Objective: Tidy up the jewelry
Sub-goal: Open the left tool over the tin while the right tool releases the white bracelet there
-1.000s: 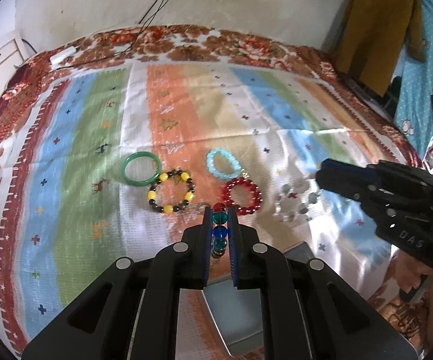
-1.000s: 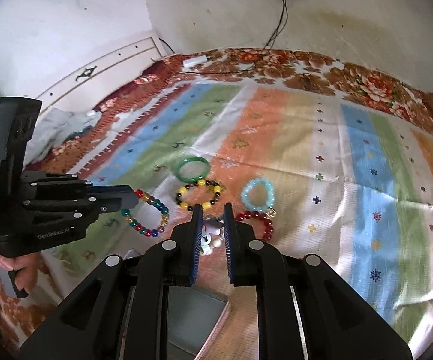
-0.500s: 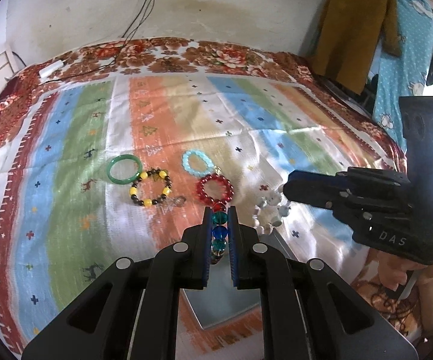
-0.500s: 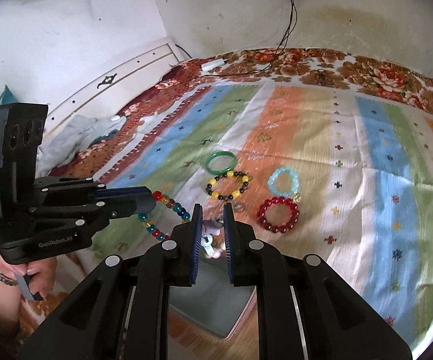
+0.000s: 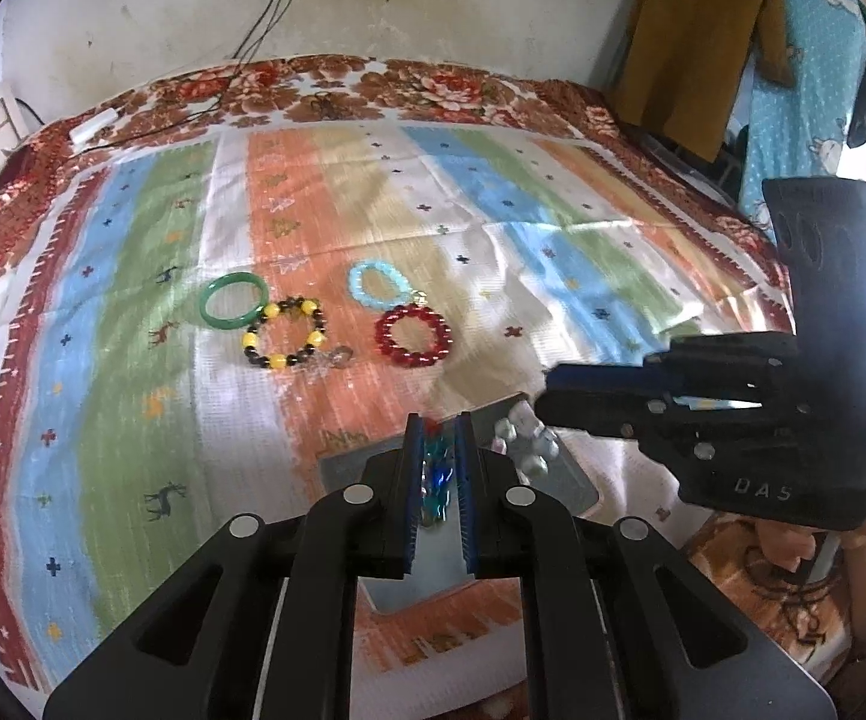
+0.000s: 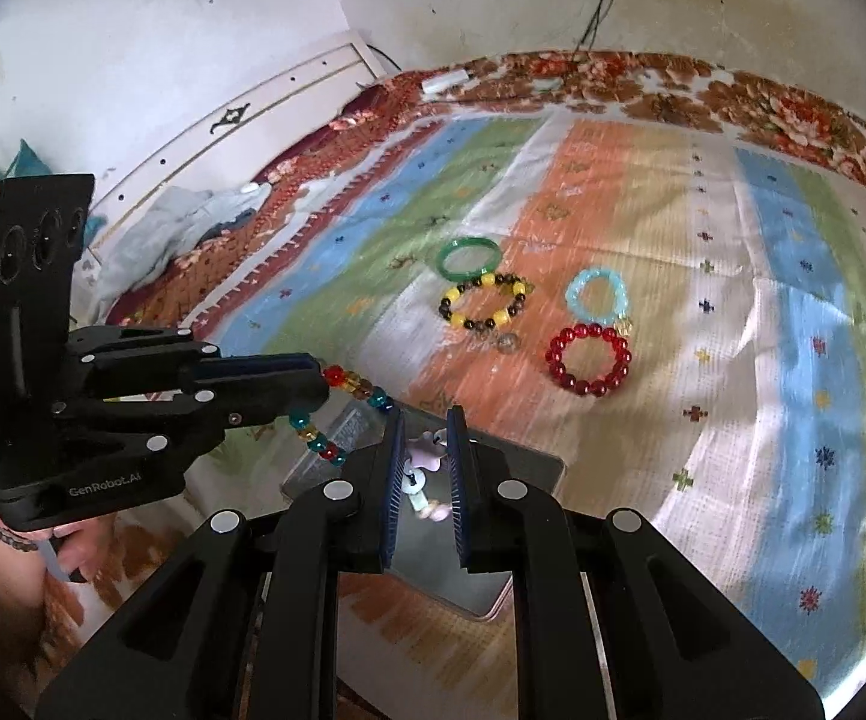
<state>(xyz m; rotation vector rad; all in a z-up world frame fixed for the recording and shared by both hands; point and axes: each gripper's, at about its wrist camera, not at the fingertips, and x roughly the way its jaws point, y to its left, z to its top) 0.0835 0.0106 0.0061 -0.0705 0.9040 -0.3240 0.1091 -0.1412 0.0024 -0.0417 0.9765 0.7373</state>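
My left gripper (image 5: 437, 429) is shut on a multicolour bead bracelet (image 5: 436, 474), which hangs from it in the right wrist view (image 6: 336, 414). My right gripper (image 6: 423, 420) is shut on a pale clear-bead bracelet (image 6: 423, 468), seen at its tip in the left wrist view (image 5: 523, 438). Both hover over a grey tray (image 5: 571, 480) on the bed (image 5: 132, 390). A green bangle (image 5: 233, 300), a yellow-and-black bracelet (image 5: 285, 333), a light blue bracelet (image 5: 377, 283) and a red bracelet (image 5: 413, 336) lie on the striped cover beyond.
A small clear charm (image 5: 336, 357) lies by the yellow-and-black bracelet. A white headboard (image 6: 240, 120) runs along the bed's far left. Clothes (image 5: 697, 30) hang at the right. Cables (image 5: 258, 30) run down the wall.
Both grippers have pulled back and risen from the row of bracelets to above the grey tray, each carrying its bracelet. The clear-bead bracelet has left the cover.
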